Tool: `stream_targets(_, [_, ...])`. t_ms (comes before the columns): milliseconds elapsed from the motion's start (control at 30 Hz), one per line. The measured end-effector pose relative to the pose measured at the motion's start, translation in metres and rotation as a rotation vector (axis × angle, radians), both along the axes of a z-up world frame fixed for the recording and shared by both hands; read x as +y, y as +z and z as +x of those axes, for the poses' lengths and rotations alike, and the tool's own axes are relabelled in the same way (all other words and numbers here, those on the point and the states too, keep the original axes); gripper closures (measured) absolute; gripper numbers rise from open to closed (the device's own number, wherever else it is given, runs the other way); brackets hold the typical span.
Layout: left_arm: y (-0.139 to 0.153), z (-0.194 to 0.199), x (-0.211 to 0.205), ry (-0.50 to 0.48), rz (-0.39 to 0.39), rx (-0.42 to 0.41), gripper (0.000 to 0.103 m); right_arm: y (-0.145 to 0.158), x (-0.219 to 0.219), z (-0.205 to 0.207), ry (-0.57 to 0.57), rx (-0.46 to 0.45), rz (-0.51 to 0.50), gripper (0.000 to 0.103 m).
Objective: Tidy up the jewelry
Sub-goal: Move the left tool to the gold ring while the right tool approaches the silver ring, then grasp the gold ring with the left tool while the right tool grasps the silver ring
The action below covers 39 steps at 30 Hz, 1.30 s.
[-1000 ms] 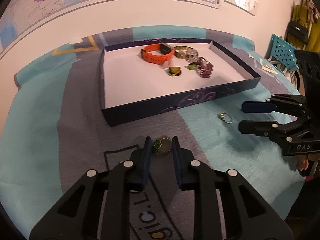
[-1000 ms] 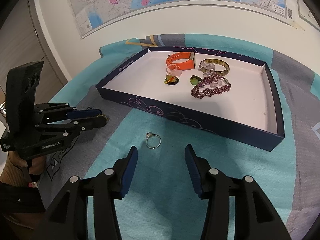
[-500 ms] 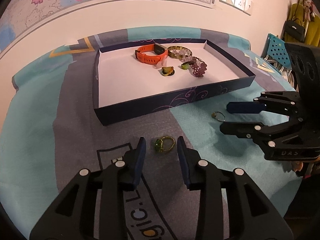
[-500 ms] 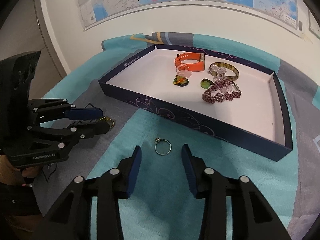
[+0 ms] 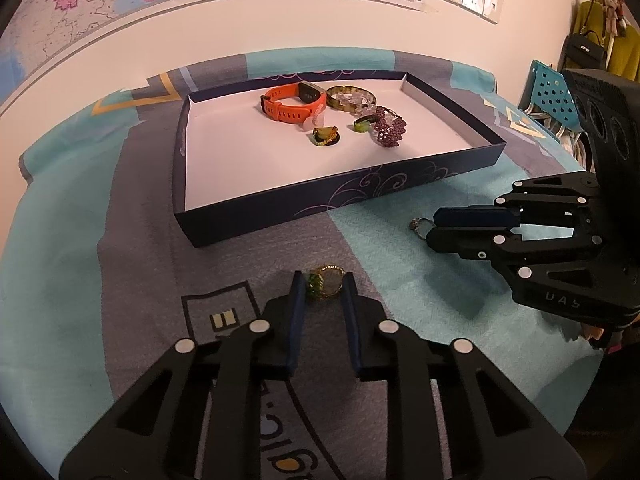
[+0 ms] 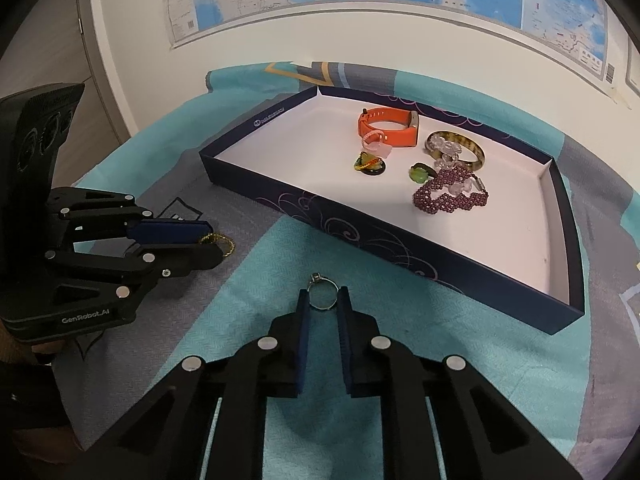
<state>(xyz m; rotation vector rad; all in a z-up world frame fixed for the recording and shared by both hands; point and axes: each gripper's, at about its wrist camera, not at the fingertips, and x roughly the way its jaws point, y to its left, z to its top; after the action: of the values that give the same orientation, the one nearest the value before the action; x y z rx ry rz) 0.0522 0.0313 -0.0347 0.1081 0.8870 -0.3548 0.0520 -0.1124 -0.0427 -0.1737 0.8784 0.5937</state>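
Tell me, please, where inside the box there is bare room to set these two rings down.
The box floor is bare along its near wall and in the corner next to the left gripper, which is pinching the gold ring. It is crowded at the back, where the orange watch, bangle and purple bead bracelet cluster. The right gripper pinches the silver ring.

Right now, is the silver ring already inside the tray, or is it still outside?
Outside. The silver ring lies on the teal cloth in front of the tray, pinched between the right gripper fingers.
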Motion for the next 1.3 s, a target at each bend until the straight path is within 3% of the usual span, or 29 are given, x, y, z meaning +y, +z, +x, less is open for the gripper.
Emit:
stream_targets(467, [0.0,0.001,-0.001,-0.002,-0.015,0.004,0.087,0.002,-0.007,0.0,-0.018,0.028,0.041,0.099])
stream_targets(600, [0.0,0.001,-0.001,-0.003,-0.014,0.003,0.087,0.004,-0.007,0.002,-0.027,0.021,0.057,0.079])
stream_targets(867, [0.0,0.002,-0.003,-0.001,-0.013,0.005,0.086,0.002,0.009,0.006,0.003,-0.005,-0.013,0.081])
stream_targets(933, [0.0,0.002,-0.003,-0.002,-0.014,0.006,0.086,0.002,0.008,0.006,0.005,-0.003,-0.008,0.087])
stream_targets(1300, [0.001,0.004,-0.003,0.006,-0.022,0.003,0.091,0.005,-0.004,0.004,-0.009,-0.003,0.027,0.087])
